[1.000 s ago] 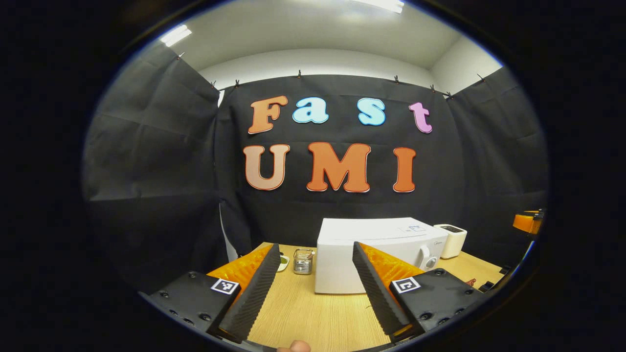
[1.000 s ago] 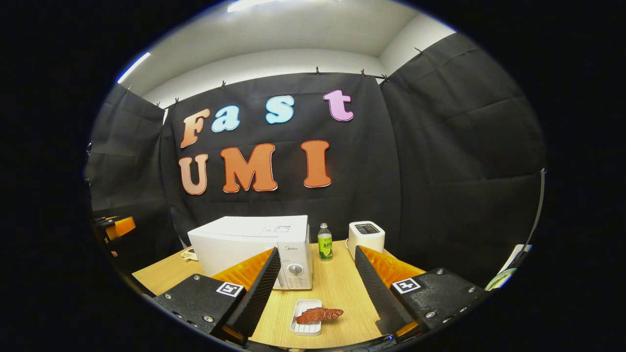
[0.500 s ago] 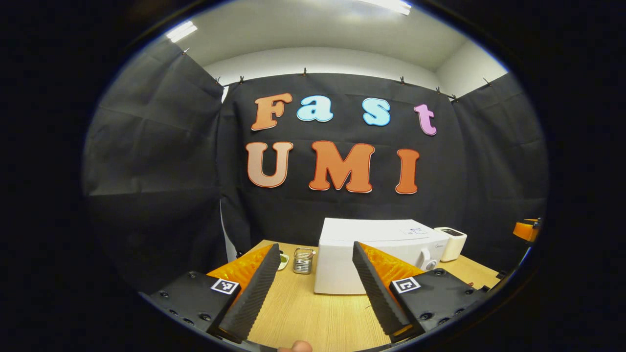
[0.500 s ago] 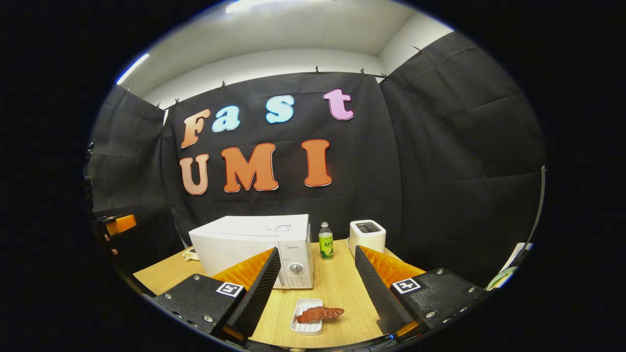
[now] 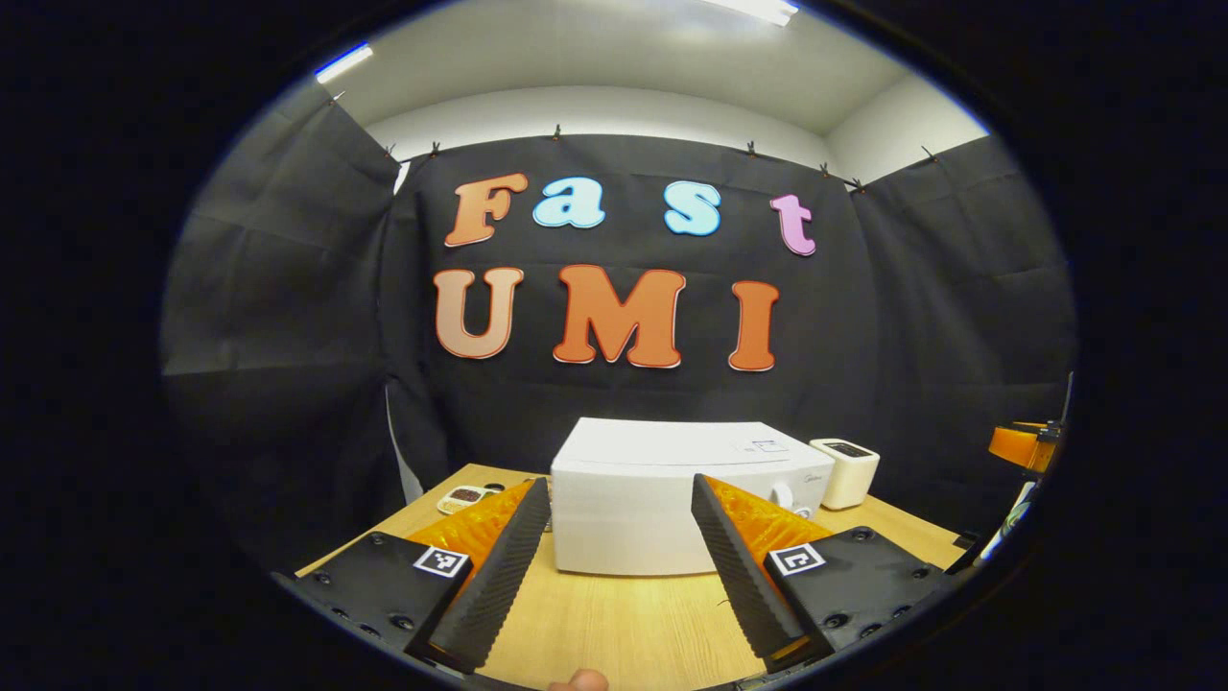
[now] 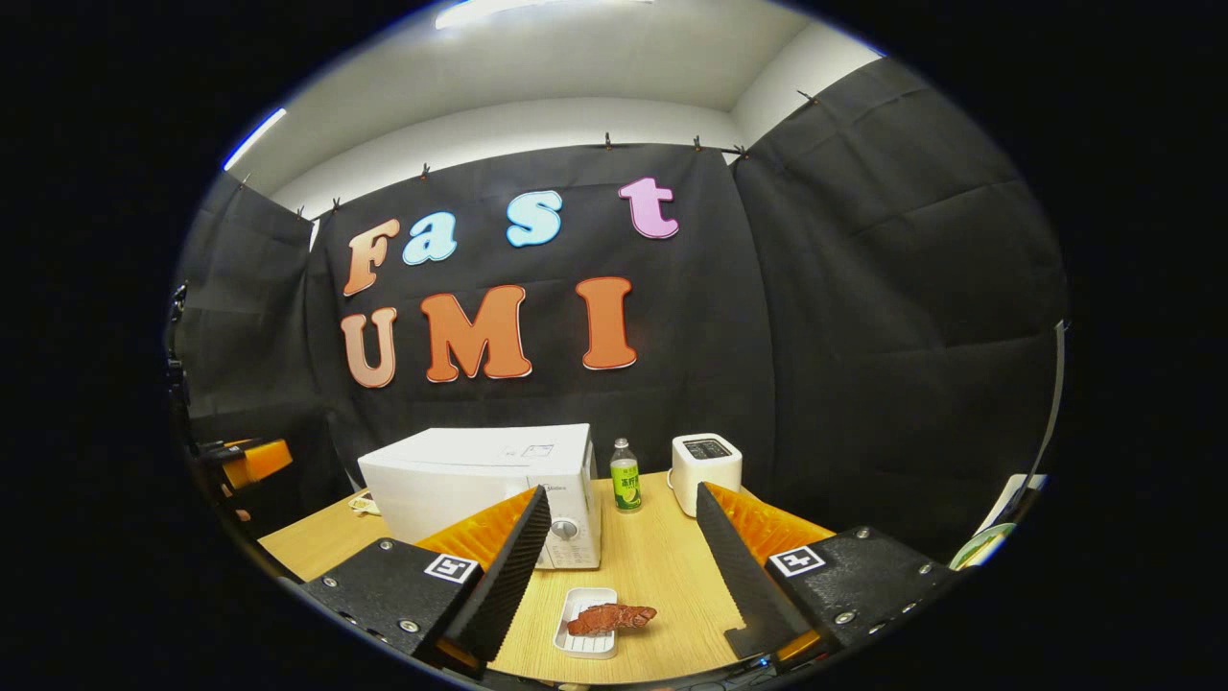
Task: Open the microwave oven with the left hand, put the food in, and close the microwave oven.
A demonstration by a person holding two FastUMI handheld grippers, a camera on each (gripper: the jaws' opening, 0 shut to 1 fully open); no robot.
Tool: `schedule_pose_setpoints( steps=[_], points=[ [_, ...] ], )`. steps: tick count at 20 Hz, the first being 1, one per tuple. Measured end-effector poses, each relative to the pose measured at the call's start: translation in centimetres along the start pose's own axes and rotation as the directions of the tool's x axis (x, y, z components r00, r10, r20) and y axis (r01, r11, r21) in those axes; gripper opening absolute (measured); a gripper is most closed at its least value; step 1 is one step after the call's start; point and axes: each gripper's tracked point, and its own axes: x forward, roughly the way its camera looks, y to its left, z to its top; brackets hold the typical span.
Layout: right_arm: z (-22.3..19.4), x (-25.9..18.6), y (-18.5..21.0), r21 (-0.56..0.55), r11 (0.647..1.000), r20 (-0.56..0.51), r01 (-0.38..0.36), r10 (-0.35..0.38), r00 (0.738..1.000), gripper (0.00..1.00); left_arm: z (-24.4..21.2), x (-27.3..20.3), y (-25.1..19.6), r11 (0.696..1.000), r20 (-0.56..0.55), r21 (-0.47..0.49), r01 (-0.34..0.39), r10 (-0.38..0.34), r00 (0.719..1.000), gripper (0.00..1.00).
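White box-shaped microwave oven [image 5: 633, 504] w/ door shut is sitting on the light wooden table [image 5: 614, 624] straight ahead of the left gripper [image 5: 614, 566], long axis lying across the view. Fingers spread wide, clamping nothing. Right gripper [image 6: 619, 566] is also gaping, hovering level; reddish-brown food piece [image 6: 611, 618] on a small white ribbed tray [image 6: 585, 635] is lying between its fingers, pointing right. Microwave dial partly hidden behind 1 finger.

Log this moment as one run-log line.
left tool: open, empty | right tool: open, empty | white box-shaped microwave oven: closed | reddish-brown food: on white tray
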Motion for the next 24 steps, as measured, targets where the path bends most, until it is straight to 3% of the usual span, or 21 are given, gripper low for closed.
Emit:
schedule_pose_setpoints(
  steps=[9,14,16,18,19,20,21,22,24],
  points=[
    [1.1,0.3,-3.3,0.018,1.0,0.042,0.016,-0.017,0.999,0.95,-6.4,5.3,-12.1,0.994,-0.018,-0.001,0.107,-0.107,0.994,0.94],
    [1.0,2.1,-2.4,0.027,0.999,0.041,-0.019,0.018,0.999,0.95,-11.1,10.1,-15.9,0.988,-0.022,0.068,0.137,-0.135,0.991,0.98],
    [0.5,3.2,-2.4,0.032,0.999,0.046,-0.018,0.017,0.999,0.95,-12.7,11.6,-17.3,0.981,-0.031,0.115,0.157,-0.154,0.988,0.95],
    [-0.1,4.1,-1.8,0.041,0.999,0.056,-0.029,0.026,0.998,0.94,-14.5,13.3,-18.5,0.974,-0.036,0.155,0.165,-0.162,0.986,1.0],
    [-0.7,4.6,-1.8,0.041,0.999,0.054,-0.023,0.021,0.998,0.94,-15.6,14.1,-18.8,0.972,-0.047,0.173,0.161,-0.155,0.987,0.94],
    [-1.2,5.1,-1.9,0.04,0.999,0.055,-0.015,0.012,0.998,0.94,-16.6,15.0,-18.9,0.972,-0.06,0.181,0.151,-0.143,0.988,0.95],
    [-1.6,5.5,-1.9,0.04,0.999,0.06,-0.009,0.007,0.998,0.95,-17.4,15.6,-18.9,0.975,-0.06,0.176,0.138,-0.129,0.99,1.0],
    [-2.0,5.8,-1.6,0.042,0.999,0.061,-0.011,0.009,0.998,0.95,-17.9,16.2,-19.0,0.978,-0.058,0.162,0.13,-0.123,0.991,0.94],
    [-3.4,6.3,-1.1,0.038,0.999,0.044,-0.023,0.021,0.999,0.94,-18.7,17.1,-18.4,0.988,-0.056,0.116,0.098,-0.092,0.994,0.94]
  ],
)
